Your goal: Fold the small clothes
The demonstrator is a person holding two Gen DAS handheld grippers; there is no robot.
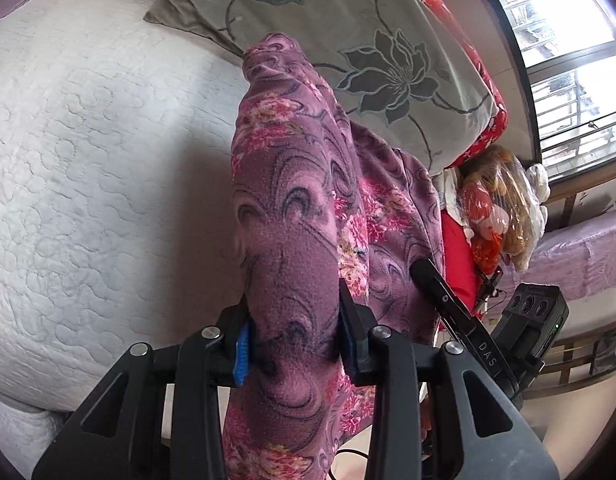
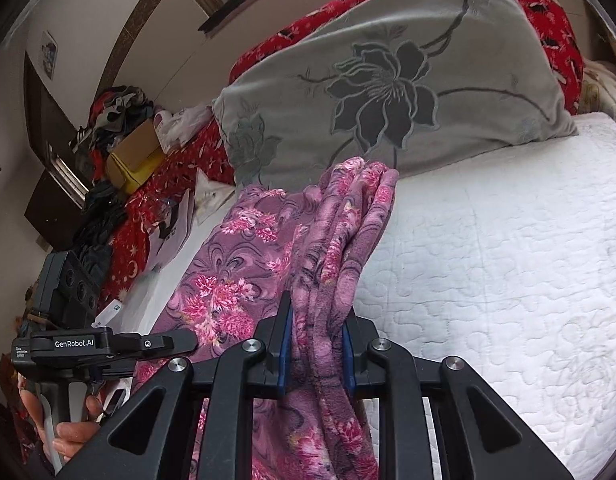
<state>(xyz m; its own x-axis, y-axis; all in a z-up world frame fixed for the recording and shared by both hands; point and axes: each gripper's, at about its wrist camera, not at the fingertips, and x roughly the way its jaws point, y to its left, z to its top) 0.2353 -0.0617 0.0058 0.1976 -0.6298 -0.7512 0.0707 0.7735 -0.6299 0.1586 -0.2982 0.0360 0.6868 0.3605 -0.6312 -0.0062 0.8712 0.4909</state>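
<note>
Purple fleece garment (image 1: 292,216) with pink flowers hangs between our two grippers, above the white quilted bed (image 1: 88,160). We clamp one bunched edge in our left gripper (image 1: 294,340) and the other in our right gripper (image 2: 316,344), near the grey pillow (image 2: 408,80).

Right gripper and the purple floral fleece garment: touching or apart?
Touching. The right wrist view shows the right gripper with both blue pads pressed against the bunched purple floral fleece garment.
</note>
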